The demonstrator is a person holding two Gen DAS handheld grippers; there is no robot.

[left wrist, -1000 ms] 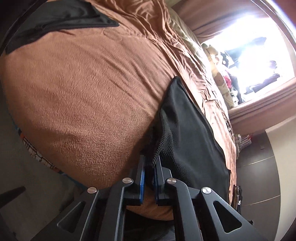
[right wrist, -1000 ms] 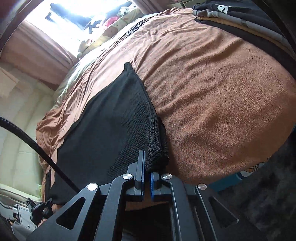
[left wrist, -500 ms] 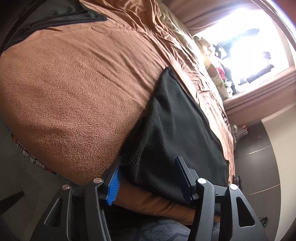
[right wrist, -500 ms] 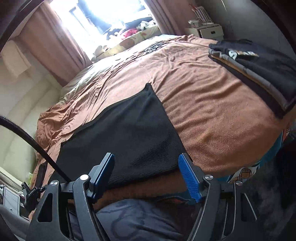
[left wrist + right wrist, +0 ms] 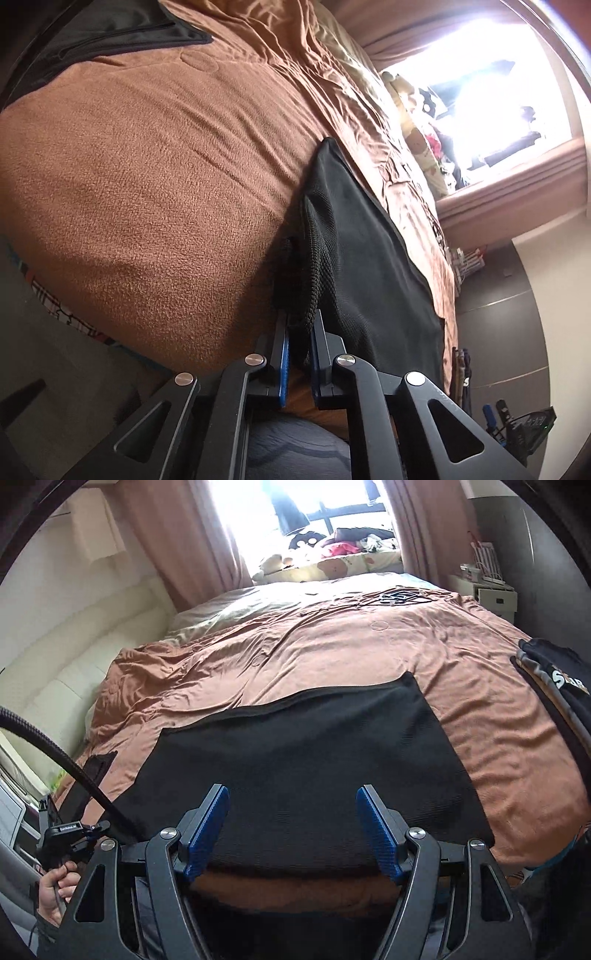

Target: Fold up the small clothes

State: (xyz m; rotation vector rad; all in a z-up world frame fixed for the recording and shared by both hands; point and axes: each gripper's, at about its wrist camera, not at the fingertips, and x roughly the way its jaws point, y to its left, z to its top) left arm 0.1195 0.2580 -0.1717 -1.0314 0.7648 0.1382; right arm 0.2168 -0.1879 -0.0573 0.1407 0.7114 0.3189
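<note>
1. The black cloth is laid flat on the brown bed, near the edge.
2. Its long side runs left to right in the right wrist view.
3. The left tongs have just been closed, and a bunched near corner of the cloth is pinched between them.
4. The right tongs are held wide open above the cloth's near edge, and nothing is gripped.
5. The cloth lies straight ahead of both tongs, so a fold away toward the far edge is likely next.
6. The other near corner is probably to be taken by the right tongs first.
</note>
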